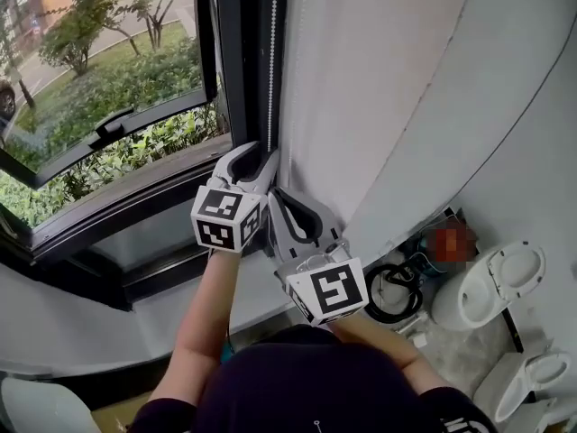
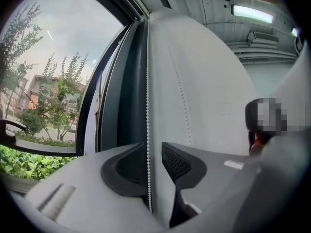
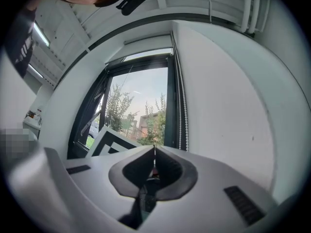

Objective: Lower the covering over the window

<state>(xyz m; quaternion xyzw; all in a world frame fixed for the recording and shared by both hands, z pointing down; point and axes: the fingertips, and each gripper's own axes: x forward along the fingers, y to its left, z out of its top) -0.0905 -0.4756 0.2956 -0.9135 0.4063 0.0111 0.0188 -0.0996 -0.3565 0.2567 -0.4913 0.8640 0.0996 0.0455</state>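
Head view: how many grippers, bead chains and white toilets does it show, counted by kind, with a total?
grippers: 2, the left gripper and the right gripper
bead chain: 1
white toilets: 2
total: 5

the chain (image 1: 273,61) runs off the head view's top edge and drops behind the left gripper (image 1: 260,159); whether the right gripper (image 1: 278,198) (jaws together) pinches it is too small to tell.
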